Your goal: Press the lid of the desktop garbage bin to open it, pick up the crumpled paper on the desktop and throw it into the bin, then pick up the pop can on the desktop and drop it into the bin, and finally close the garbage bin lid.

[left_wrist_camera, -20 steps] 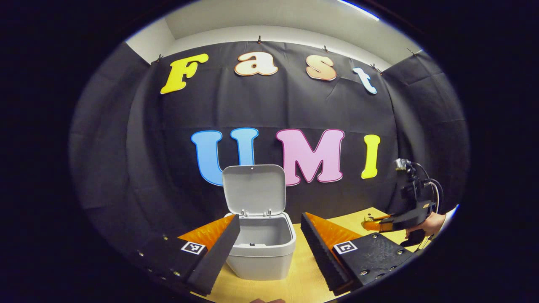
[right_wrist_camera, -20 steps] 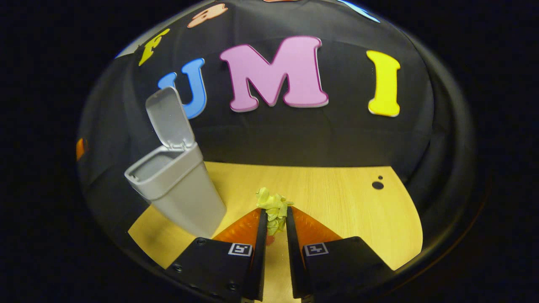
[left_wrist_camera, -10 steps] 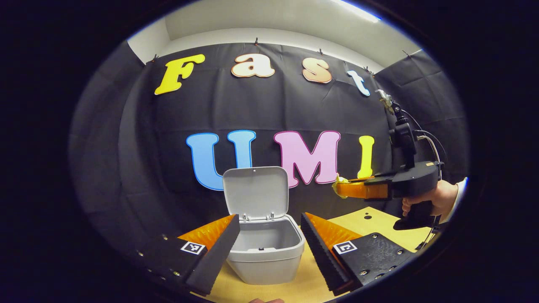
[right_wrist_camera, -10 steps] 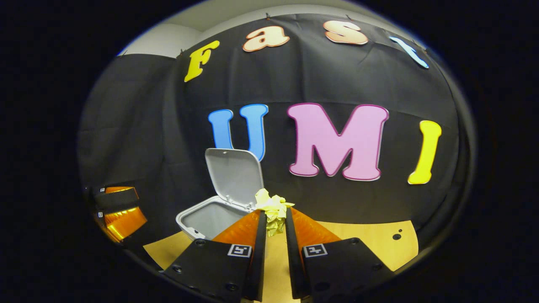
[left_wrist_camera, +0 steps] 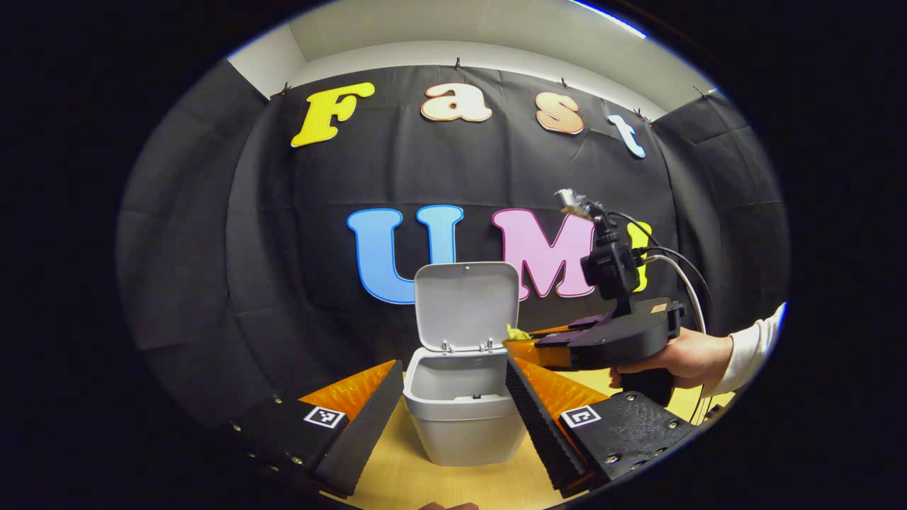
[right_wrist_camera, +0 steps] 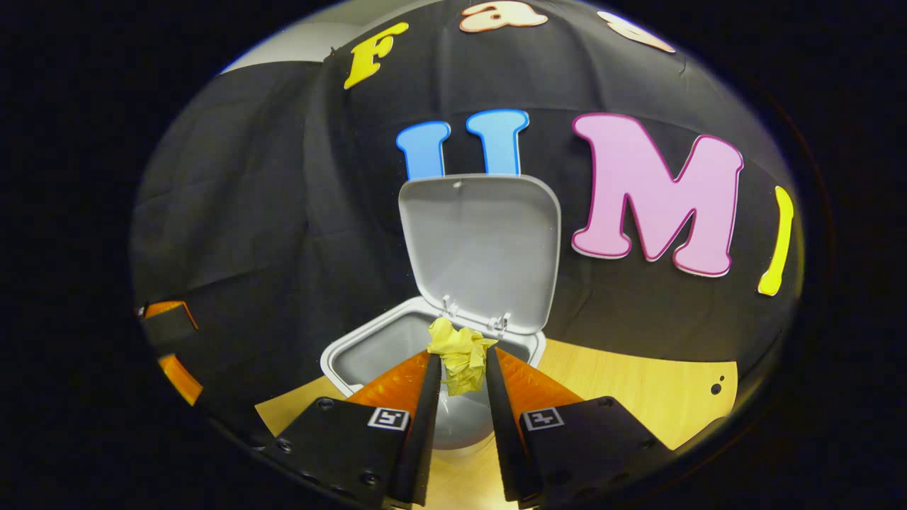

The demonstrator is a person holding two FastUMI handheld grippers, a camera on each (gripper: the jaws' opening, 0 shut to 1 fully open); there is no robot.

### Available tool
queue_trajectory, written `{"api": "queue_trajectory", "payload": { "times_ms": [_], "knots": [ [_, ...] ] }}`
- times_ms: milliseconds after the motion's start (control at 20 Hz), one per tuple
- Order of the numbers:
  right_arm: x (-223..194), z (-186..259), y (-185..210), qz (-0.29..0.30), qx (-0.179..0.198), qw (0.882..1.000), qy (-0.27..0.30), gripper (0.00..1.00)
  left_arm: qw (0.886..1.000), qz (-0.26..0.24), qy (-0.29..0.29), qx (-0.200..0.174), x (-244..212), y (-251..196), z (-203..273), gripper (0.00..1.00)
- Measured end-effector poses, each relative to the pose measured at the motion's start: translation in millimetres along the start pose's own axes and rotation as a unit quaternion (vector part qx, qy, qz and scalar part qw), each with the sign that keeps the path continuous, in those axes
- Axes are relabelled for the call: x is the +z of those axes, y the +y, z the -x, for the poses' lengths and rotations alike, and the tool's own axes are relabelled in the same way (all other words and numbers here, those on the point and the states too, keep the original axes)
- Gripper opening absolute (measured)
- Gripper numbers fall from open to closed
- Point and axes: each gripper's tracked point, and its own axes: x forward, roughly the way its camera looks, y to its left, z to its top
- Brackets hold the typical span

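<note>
The grey desktop bin [left_wrist_camera: 464, 418] [right_wrist_camera: 368, 350] stands on the wooden table with its lid [left_wrist_camera: 466, 304] [right_wrist_camera: 482, 248] swung up and back. My right gripper [right_wrist_camera: 460, 365] [left_wrist_camera: 516, 338] is shut on the yellow crumpled paper [right_wrist_camera: 459, 354] [left_wrist_camera: 515, 331] and holds it over the bin's open mouth, near the right rim. A hand [left_wrist_camera: 677, 358] holds that gripper in the left gripper view. My left gripper [left_wrist_camera: 453, 404] stands open in front of the bin, its fingers on either side of the bin with nothing between them.
The light wooden table [left_wrist_camera: 432, 485] [right_wrist_camera: 638, 389] runs under the bin, with two small dark holes [right_wrist_camera: 716, 387] at its far right. The black cloth wall stands close behind the bin. My left gripper's finger [right_wrist_camera: 170, 333] shows at the left edge of the right gripper view.
My right gripper has carried the paper up from the table and leftward until it hangs over the open bin. The left gripper has shifted a little and stays open.
</note>
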Motion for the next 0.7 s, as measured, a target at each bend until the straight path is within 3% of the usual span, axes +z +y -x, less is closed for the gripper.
{"api": "queue_trajectory", "payload": {
  "times_ms": [50,150,250,300,500,700],
  "knots": [
    [-2.2,-2.7,2.9,-0.005,0.004,1.0,0.0,0.45,1.0,-0.002,0.0,0.001,-1.7,0.4,2.0,0.95],
    [-0.7,-2.3,4.3,-0.003,0.003,1.0,-0.002,0.53,1.0,-0.005,0.002,0.0,-4.6,-0.6,3.2,0.95],
    [-1.3,1.6,0.8,0.0,0.002,1.0,-0.002,0.88,1.0,-0.001,0.007,-0.004,-5.5,-2.9,0.8,0.95],
    [-0.2,5.5,-1.0,0.0,0.002,1.0,-0.004,0.97,1.0,0.002,0.008,-0.006,-5.9,-5.7,0.4,0.95],
    [14.2,34.5,-27.5,-0.012,-0.019,0.999,-0.029,0.98,0.999,0.009,0.011,-0.032,-11.1,-32.7,-5.2,0.95],
    [25.0,81.8,-78.3,-0.01,-0.063,0.996,-0.054,0.98,0.998,0.004,0.008,-0.058,-11.6,-65.9,-9.9,0.95]
  ]
}}
